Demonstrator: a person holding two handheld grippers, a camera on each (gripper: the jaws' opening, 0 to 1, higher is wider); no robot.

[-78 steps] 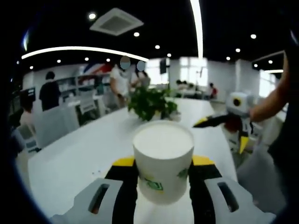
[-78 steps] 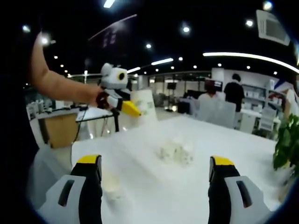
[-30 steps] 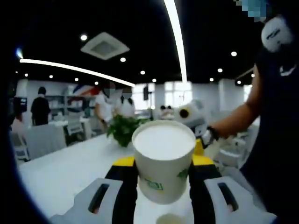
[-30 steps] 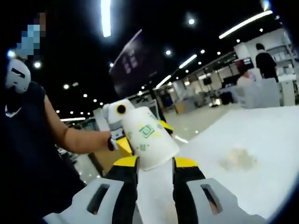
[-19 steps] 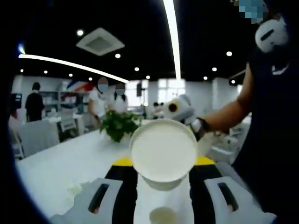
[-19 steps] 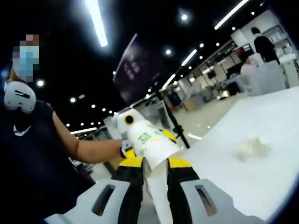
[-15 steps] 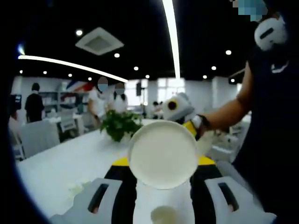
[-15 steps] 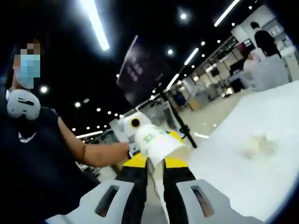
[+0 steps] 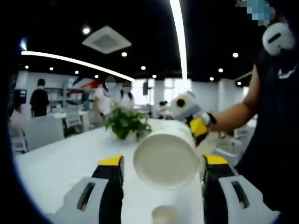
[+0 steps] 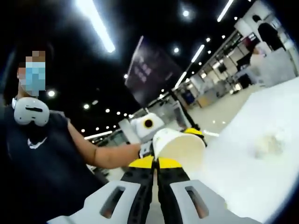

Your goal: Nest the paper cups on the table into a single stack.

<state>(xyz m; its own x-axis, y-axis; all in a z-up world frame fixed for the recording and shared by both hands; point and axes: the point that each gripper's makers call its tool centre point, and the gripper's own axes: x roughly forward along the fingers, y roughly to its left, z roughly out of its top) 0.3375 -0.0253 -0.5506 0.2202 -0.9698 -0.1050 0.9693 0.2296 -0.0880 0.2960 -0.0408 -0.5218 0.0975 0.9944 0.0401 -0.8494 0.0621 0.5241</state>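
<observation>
Paper cup (image 9: 166,158) hangs in the air above a long white counter (image 9: 56,163) in an open-plan office, lying on its side with its open mouth turned toward the left gripper view. The left hand-held gripper (image 9: 162,164) stands wide open, its yellow-tipped black jaws spread to either side of the cup and clear of its wall. The right hand-held gripper (image 10: 155,163) has its jaws drawn almost together, and the cup sits right at their tips, apparently pinched by its wall (the exact contact is hard to make out in the right gripper view). In the left gripper view that same right hand-held gripper comes in from the right behind the cup, one yellow jaw lying against the cup's upper right edge, carried by a person's bare forearm (image 9: 233,116). A second paper cup (image 9: 164,215) stands mouth-up on the counter just below the raised one, between the bases of the open jaws. Farther along the counter sits a leafy green plant (image 9: 126,123), and beyond it several people stand among desks and chairs under ceiling lights. In the right gripper view the person holding the tools wears a dark sleeveless top (image 10: 42,172), and a small crumpled whitish object (image 10: 268,142) lies on the counter well apart from the cup, at the right.
</observation>
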